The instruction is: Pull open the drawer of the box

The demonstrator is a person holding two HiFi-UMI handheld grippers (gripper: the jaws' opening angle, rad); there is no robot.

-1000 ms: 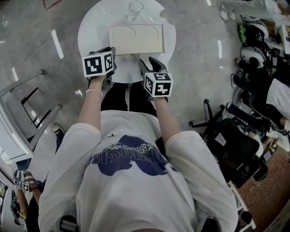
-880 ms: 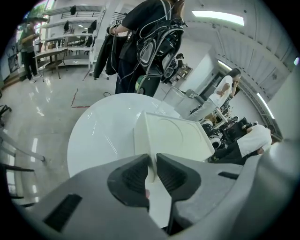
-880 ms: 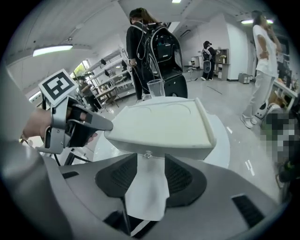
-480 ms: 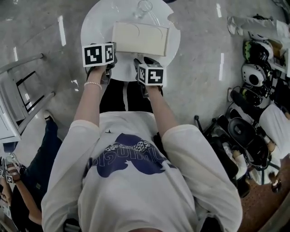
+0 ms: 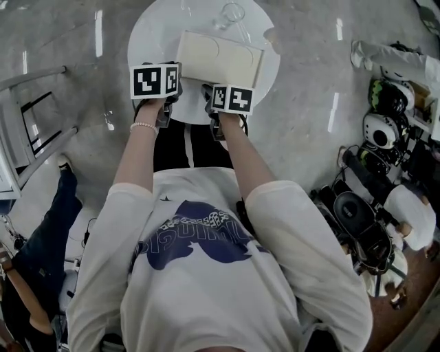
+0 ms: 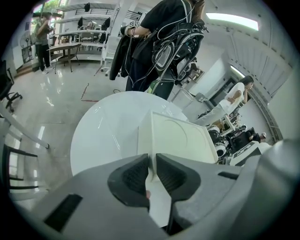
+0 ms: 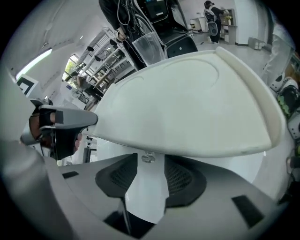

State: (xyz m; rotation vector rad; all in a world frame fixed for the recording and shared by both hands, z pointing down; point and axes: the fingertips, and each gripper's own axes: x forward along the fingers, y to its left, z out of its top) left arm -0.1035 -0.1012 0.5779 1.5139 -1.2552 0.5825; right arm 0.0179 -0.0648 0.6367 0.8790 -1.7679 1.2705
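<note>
Box (image 5: pixel 220 58) is pinched by the just-closed left gripper (image 6: pixel 151 161); right gripper (image 7: pixel 150 161) gapes.

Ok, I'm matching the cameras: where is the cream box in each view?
Head view: box top centre, on the white table.
Left gripper view: box centre, slightly right.
Right gripper view: box fills the middle.
Shared landmark: clear cup behind it in head and right gripper views; table in head and left gripper views.

I note a round white table (image 5: pixel 148 41) under the fingers (image 6: pixel 133 176); a clear glass (image 5: pixel 230 12) standing beyond them; helmets (image 5: pixel 383 96) on the floor (image 5: pixel 309 62) well to their right.
</note>
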